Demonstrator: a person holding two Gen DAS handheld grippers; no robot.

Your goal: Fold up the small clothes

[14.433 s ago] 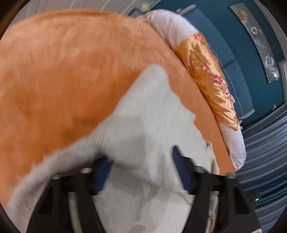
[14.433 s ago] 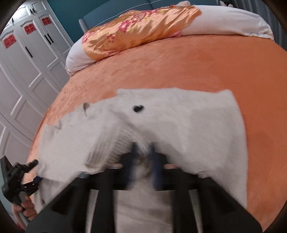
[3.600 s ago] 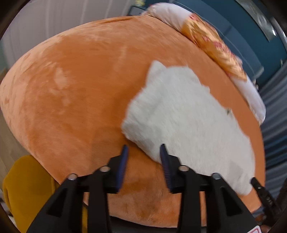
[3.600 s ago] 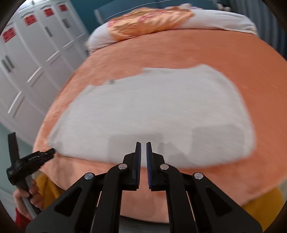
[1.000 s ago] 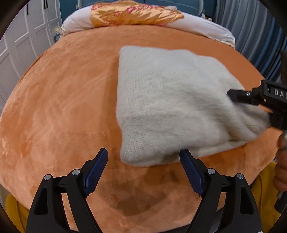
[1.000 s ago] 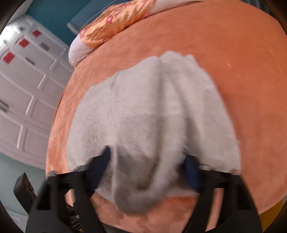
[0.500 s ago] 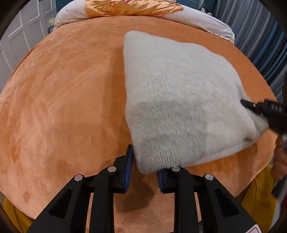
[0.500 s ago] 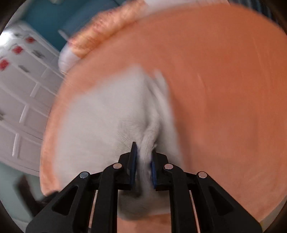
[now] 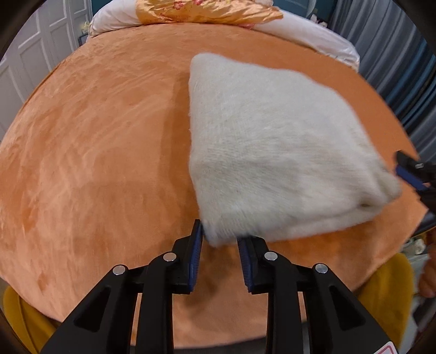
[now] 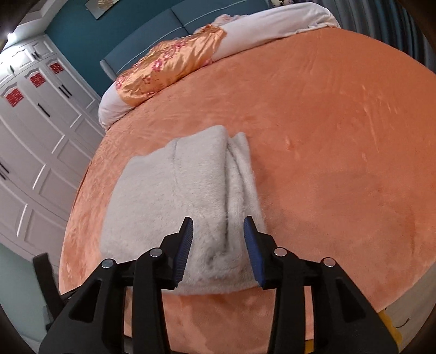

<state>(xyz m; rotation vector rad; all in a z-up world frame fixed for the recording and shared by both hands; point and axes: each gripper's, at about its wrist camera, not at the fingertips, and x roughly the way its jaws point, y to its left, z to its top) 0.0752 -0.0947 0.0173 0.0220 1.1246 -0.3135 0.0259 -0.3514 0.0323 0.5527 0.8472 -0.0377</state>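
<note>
Two grippers have just let go: the left gripper [image 9: 219,245], jaws slightly reopened and apart, brackets the near corner of the folded cream fuzzy knit garment [image 9: 272,152] at frame centre, while the right gripper [image 10: 218,239] has spread wide, pads off the bundle's edge. The fold looks finished, the garment resting on the orange plush bed cover [image 9: 95,163]. Nothing obstructs; an orange floral satin pillow [image 10: 169,70] lies upper left, well apart.

The folded sweater [image 9: 272,152] lies on the bed's blanket [image 9: 95,163], near the front edge and right of centre; pillows [image 9: 207,11] lie behind it along the far edge
</note>
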